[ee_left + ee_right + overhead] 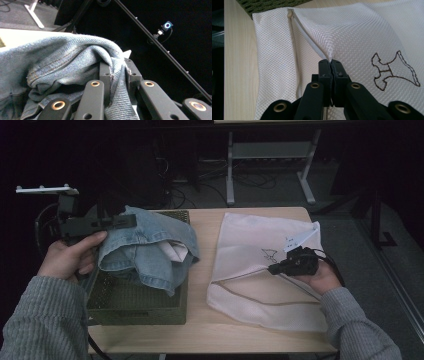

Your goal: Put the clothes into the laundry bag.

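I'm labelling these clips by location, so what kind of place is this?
Probably a lab or studio for recording laundry handling: a small wooden table in a dark room, cables on the floor, a camera on a pole.

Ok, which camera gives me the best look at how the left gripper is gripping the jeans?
The left gripper view: its jaws sit shut on a fold of the jeans, denim bunched between them. The high view shows the left gripper at the jeans' edge over the green basket, with the pinch too small to judge. The right gripper view shows the white mesh bag instead.
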A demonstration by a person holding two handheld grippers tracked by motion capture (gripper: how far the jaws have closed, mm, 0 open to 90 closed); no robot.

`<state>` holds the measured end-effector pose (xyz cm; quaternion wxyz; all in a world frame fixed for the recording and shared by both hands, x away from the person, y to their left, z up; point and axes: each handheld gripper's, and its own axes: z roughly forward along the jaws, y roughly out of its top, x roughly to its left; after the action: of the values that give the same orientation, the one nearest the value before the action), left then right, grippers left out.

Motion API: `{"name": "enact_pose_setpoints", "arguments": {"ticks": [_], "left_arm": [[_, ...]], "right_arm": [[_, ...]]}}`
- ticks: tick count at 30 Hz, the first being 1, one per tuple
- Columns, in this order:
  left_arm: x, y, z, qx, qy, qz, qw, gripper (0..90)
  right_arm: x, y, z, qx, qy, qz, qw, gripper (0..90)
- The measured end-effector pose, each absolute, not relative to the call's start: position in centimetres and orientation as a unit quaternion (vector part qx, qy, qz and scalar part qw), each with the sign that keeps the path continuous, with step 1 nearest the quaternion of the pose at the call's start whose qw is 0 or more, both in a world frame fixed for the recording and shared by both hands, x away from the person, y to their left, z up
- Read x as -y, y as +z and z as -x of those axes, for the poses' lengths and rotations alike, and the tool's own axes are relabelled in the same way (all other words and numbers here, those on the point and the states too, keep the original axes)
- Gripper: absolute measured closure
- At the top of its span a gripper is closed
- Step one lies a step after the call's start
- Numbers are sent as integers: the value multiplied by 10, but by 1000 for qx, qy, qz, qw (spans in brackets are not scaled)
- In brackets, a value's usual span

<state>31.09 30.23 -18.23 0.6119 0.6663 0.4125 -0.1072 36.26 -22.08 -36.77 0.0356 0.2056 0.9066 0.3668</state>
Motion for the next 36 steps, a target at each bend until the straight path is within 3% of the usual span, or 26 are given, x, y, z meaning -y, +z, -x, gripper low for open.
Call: {"name": "enact_pose_setpoints", "arguments": {"ticks": [16, 25, 36], "left_arm": [[-231, -204, -324, -378, -157, -686, 601, 805], [-184, -203, -315, -326, -192, -700, 605, 805], [-129, -236, -304, -280, -253, -713, 592, 805]], "right_arm": [[219, -358, -367, -907, 367, -204, 42, 873], [219, -356, -369, -905, 370, -205, 42, 873], [218, -347, -370, -903, 370, -211, 53, 873]]}}
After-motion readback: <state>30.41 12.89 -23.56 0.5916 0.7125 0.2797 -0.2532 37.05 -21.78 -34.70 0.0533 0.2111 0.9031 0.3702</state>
